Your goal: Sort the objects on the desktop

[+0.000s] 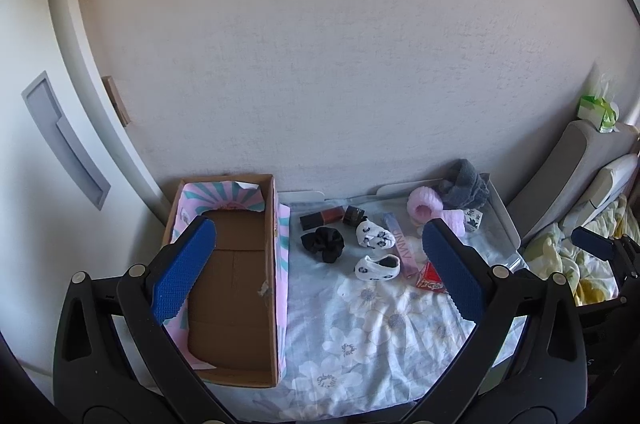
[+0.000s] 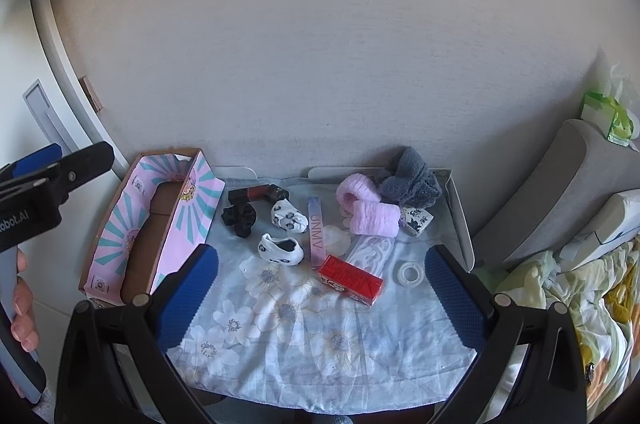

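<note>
Socks, hair ties and small boxes lie loose on the flower-print cloth over the table, with nothing sorted yet, by my reading. Taking the cardboard box as the landmark: it stands empty at the far left, its pink and teal flaps folded open, probably to receive things. Just right of it sit a dark red-and-black case and a black scrunchie. Further right lie two white patterned socks, then a slim pink box printed "UNMV". Beyond that are a red carton, its writing too small to read, a roll of clear tape, two pink fluffy bands and a grey fluffy cloth, farthest from the box.

Left gripper hangs spread wide and empty, partly over the box; its body reads "obot.AI" in the right view. Right gripper is likewise spread and empty, framing the red carton.
</note>
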### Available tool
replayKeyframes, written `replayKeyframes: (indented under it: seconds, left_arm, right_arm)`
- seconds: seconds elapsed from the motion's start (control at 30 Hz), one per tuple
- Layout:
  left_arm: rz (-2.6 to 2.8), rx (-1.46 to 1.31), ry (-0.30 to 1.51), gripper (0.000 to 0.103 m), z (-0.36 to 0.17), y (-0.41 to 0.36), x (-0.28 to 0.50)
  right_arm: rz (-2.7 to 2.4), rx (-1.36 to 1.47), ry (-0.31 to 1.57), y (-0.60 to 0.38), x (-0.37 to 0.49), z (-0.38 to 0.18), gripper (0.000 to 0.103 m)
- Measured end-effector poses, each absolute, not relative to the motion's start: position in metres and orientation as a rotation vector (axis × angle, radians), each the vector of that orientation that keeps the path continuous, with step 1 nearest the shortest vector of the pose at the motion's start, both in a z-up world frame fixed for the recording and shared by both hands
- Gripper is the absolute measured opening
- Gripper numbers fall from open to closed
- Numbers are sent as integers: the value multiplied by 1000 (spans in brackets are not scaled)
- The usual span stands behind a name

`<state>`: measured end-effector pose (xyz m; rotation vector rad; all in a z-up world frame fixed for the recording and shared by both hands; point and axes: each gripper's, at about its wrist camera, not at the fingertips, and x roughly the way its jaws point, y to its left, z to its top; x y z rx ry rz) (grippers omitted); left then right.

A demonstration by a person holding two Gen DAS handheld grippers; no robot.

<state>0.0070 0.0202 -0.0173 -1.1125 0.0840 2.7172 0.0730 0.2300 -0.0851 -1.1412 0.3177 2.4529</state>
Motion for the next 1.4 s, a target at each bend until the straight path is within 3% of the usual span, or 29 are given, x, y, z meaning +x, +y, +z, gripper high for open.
replayKeyframes:
  seconds: [0.53,0.8,1.4]
  left_arm:
    - [2693,-1118,86,103,-25,27,6]
    - [2625,-1203,19,103,-64,39,6]
    - [2619,-1281,35,102,-234,123,-37]
  right_arm:
    - [2471,-1101,310,235,80,-75,103]
    - [2496,-1102,211,272,106,-86,103]
    - [2786,-1404,-33,308,88,-266,102]
